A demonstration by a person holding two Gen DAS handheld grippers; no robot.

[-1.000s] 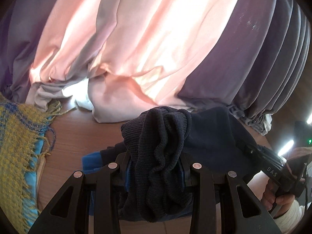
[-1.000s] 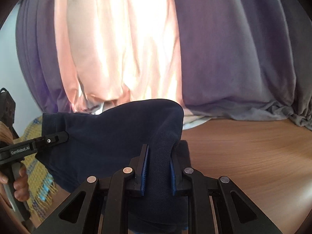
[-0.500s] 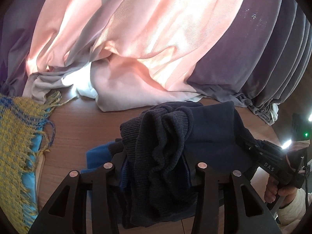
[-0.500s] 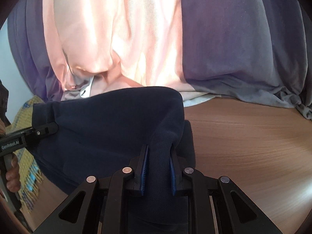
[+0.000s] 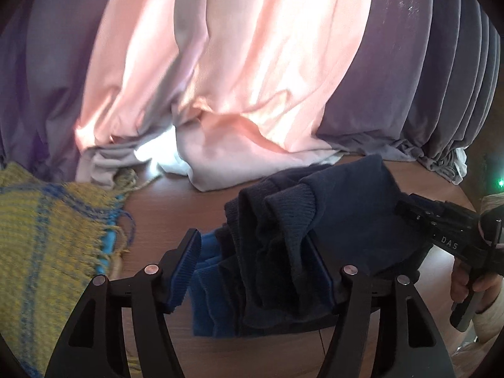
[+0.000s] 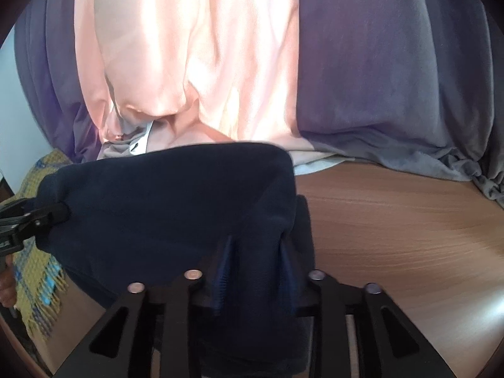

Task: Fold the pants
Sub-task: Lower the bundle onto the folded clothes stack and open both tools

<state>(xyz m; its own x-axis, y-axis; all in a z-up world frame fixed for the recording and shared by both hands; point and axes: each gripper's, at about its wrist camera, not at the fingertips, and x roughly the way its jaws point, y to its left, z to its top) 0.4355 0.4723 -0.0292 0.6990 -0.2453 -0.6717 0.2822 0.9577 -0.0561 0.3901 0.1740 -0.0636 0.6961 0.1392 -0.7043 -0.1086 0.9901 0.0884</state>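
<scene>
The dark navy pants [image 5: 346, 220] lay as a thick bundle on the wooden table [image 6: 393, 220], near its far edge, just in front of the pink and grey curtains [image 5: 236, 78] that hung down to the tabletop. Several layers were already stacked: in the left wrist view the ribbed cuffs or waistband sat bunched on top, and a brighter blue layer showed at the bottom left of the pile. So I judged that the main fold was done and the garment was being laid down and let go. What seemed left was to pull both tools out and perhaps to smooth the pile, because the top layers looked lumpy and not flat.

The left gripper [image 5: 261, 274] had just been opening. Its left pad stood clear of the cloth with a gap, while the bundle leaned only against the right pad, so it no longer clamped anything. The right gripper [image 6: 255, 271] had also just been opening; a fold of the pants sat between its pads, but the picture was blurred there and I could not tell whether they pressed on it.

No container was visible. A yellow and blue woven blanket [image 5: 47, 236] with fringes lay at the left edge of the table, apart from the pants.
</scene>
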